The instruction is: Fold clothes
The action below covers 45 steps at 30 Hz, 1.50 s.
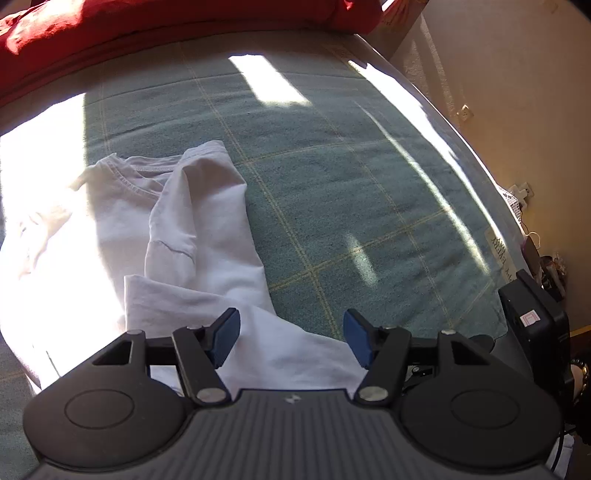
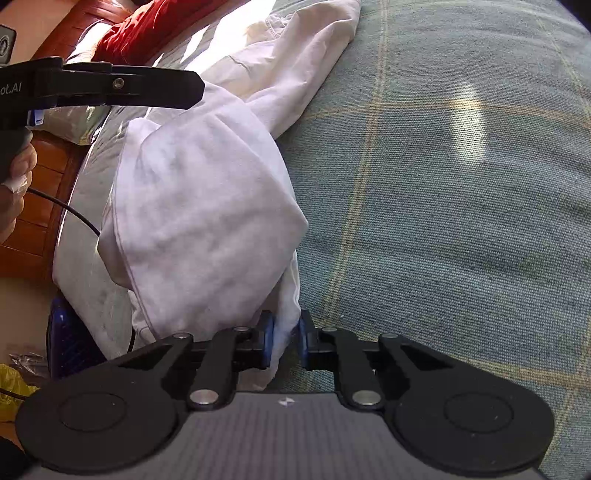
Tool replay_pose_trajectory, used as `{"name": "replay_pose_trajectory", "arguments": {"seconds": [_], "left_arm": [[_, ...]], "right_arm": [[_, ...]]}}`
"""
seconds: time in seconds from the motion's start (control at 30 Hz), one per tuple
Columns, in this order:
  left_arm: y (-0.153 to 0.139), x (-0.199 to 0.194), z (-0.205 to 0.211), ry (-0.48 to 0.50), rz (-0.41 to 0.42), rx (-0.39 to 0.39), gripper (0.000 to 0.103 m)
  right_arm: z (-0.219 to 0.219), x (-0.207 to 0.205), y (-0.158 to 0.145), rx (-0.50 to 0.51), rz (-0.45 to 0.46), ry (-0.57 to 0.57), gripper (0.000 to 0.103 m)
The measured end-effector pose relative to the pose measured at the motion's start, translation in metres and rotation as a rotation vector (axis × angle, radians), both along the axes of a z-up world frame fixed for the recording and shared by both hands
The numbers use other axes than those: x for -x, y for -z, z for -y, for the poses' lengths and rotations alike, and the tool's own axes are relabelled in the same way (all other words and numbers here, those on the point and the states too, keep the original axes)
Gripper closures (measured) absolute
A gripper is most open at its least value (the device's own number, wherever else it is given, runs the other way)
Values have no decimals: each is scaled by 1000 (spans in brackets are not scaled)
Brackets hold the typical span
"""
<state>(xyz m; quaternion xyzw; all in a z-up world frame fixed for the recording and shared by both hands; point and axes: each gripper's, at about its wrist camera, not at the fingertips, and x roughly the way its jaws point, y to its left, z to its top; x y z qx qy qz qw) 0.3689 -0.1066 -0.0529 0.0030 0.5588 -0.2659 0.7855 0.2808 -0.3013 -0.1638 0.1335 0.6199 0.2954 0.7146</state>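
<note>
A white T-shirt (image 1: 192, 236) lies partly folded on a green checked bed cover (image 1: 351, 206), collar towards the far side and one sleeve turned over its middle. My left gripper (image 1: 291, 334) hovers open over the shirt's near hem, nothing between its blue pads. In the right wrist view the same white T-shirt (image 2: 207, 206) bulges up in a lifted fold. My right gripper (image 2: 286, 339) is shut on the T-shirt's edge, cloth pinched between the blue pads. The left gripper (image 2: 110, 86) shows from the side at upper left, held by a hand (image 2: 14, 184).
A red blanket (image 1: 147, 26) lies along the far edge of the bed. A beige wall (image 1: 517, 110) with sockets is to the right. The bed cover (image 2: 461, 203) stretches right of the shirt. An orange wooden floor (image 2: 33, 206) and a yellow bag (image 2: 11, 384) lie beyond the bed's left edge.
</note>
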Motion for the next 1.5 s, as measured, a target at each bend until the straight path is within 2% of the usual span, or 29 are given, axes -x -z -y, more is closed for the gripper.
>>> {"name": "replay_pose_trajectory", "arguments": {"seconds": [0.13,0.27,0.43,0.57,1.0,1.5], "left_arm": [[-1,-1,-3,-14,-7,6,41],[0,-2,-3,-18,-17,6,41],[-1,-3,5,-4,-27,20,41],[-3,-4,20,28,-27,30,41],[-4,-7,69,132,-40,59,40],[2,-2,106,204,-52,42,40]], "right_arm": [[7,3,-21,66,70,16,91],[34,1,-47,181,150,75,91],[91,-8,-74,359,231,156,91],[127,-15,-82,485,276,185,92],[211,3,-78,772,276,321,92],[298,32,-90,1006,241,478,92]]}}
